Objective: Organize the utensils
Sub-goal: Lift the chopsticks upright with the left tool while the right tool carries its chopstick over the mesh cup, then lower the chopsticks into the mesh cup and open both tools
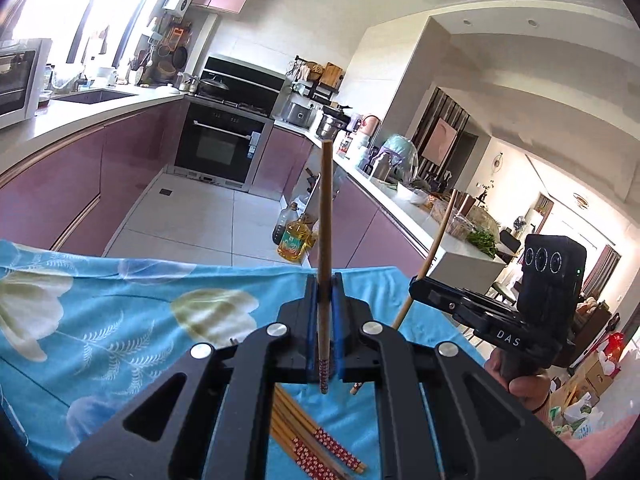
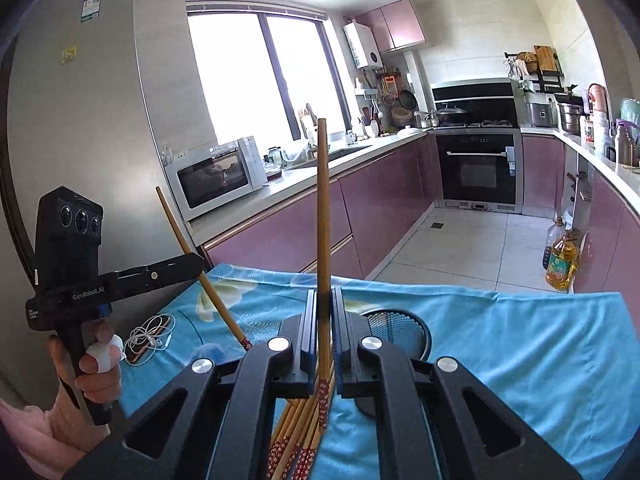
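One wooden chopstick [image 1: 325, 248] is clamped between the narrow jaws of the left gripper [image 1: 325, 292], plain end raised, red-patterned end hanging below the pads. A second chopstick [image 2: 323, 216] is held the same way in the closed jaws of the right gripper [image 2: 323, 308]. Both grippers are seen above a counter covered by a blue floral cloth [image 2: 520, 332]. A loose bundle of chopsticks [image 2: 298, 436] is left lying on the cloth beneath the grippers. A dark mesh utensil holder [image 2: 400, 330] is noted on the cloth just right of the right gripper. White earphones [image 2: 150, 338] are seen at the cloth's left edge.
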